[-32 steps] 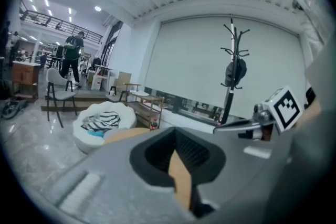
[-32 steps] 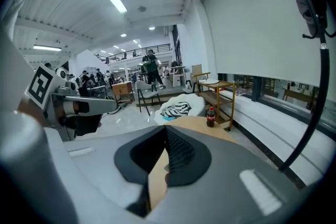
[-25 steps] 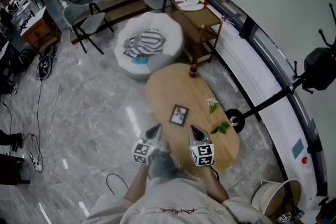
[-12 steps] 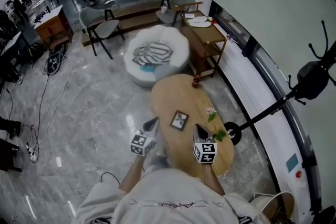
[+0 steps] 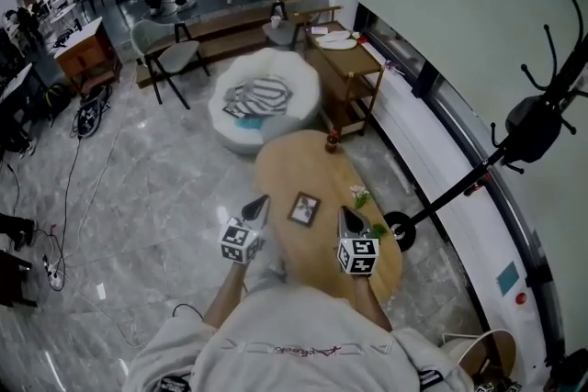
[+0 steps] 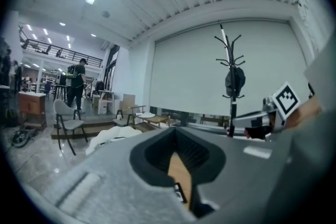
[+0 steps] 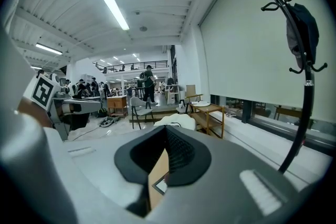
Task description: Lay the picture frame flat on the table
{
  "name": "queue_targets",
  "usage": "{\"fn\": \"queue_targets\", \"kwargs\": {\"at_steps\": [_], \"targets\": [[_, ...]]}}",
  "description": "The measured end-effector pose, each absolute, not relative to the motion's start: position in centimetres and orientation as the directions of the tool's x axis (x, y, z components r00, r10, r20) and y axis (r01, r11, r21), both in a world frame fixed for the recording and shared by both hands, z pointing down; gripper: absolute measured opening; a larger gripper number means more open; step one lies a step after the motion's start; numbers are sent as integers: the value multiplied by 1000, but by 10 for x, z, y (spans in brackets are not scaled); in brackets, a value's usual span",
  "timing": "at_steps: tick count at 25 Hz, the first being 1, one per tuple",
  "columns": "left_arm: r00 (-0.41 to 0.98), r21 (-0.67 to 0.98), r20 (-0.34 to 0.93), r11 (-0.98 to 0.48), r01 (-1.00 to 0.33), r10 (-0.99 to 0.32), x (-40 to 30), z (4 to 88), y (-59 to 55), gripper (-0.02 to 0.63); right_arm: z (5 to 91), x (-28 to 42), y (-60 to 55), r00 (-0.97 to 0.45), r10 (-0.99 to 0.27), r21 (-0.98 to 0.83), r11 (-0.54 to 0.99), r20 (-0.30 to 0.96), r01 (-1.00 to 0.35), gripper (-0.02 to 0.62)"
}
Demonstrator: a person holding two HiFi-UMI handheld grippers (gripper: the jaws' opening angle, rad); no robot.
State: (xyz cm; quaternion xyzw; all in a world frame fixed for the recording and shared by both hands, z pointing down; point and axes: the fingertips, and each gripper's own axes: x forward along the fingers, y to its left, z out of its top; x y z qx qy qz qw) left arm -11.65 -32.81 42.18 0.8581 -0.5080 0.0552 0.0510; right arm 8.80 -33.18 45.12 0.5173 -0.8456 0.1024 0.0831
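A small dark picture frame (image 5: pixel 304 209) appears to lie flat on the oval wooden table (image 5: pixel 294 162), near its middle. My left gripper (image 5: pixel 261 203) hovers over the table's left edge, left of the frame and apart from it. My right gripper (image 5: pixel 345 217) hovers right of the frame, also apart. Both have their jaws together with nothing between them. A sliver of the frame (image 6: pixel 180 192) and table shows through the slit below the jaws in the left gripper view, and the frame (image 7: pixel 157 183) shows the same way in the right gripper view.
A flower sprig (image 5: pixel 359 196), a green leaf (image 5: pixel 379 231) and a small red bottle (image 5: pixel 331 142) lie on the table. Beyond it are a white pouf (image 5: pixel 265 96), a wooden cart (image 5: pixel 344 60) and chairs (image 5: pixel 170 46). A coat stand's base (image 5: pixel 400 230) is on the right.
Both grippers have lifted higher above the table, still shut and empty. The frame lies where it was.
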Motion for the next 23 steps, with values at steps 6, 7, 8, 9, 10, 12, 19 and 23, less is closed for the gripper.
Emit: {"fn": "queue_targets", "kwargs": {"at_steps": [6, 7, 8, 9, 10, 12, 19, 23], "targets": [[488, 32, 151, -489, -872, -860, -102, 429, -326, 0, 457, 95, -329, -464, -846, -96, 456, 262, -885, 3], [489, 33, 153, -490, -871, -859, -100, 430, -326, -1, 459, 96, -329, -466, -845, -98, 457, 264, -884, 3], [489, 34, 154, -490, -871, -859, -98, 430, -327, -2, 460, 97, -329, -467, -843, -100, 458, 266, -883, 3], [486, 33, 155, -488, -872, -860, -97, 428, -329, -2, 460, 98, -331, -468, -842, -103, 458, 268, -883, 3], [484, 33, 157, -485, -874, -861, -96, 426, -330, -2, 460, 99, -332, -469, -841, -105, 458, 269, -883, 3], [481, 38, 155, -481, -876, -863, -95, 422, -330, -2, 462, 99, -332, -468, -841, -110, 456, 272, -883, 3], [483, 44, 150, -482, -875, -863, -95, 422, -331, -2, 463, 96, -333, -475, -839, -119, 461, 266, -879, 3], [481, 38, 153, -481, -876, -864, -97, 421, -335, 0, 461, 93, -338, -480, -840, -122, 465, 253, -877, 3]]}}
